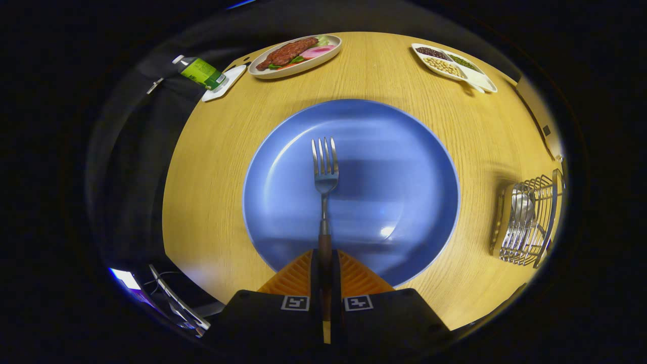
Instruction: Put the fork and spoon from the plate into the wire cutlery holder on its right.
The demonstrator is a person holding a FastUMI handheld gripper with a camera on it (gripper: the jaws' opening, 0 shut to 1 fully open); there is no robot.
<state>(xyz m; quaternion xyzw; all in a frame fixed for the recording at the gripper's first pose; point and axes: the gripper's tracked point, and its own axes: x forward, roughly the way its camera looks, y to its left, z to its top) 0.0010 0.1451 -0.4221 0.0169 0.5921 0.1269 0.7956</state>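
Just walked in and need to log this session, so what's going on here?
A hand-held gripper is shut on the handle of a fork, with the tines pointing ahead over the blue plate on the wooden table. The wire cutlery holder stands to the plate's right, and what looks like the spoon already sits in it. The fork has yet to go in.

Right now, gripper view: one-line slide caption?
Fingers shut on the fork handle over the blue plate; wire cutlery holder waits to its right.
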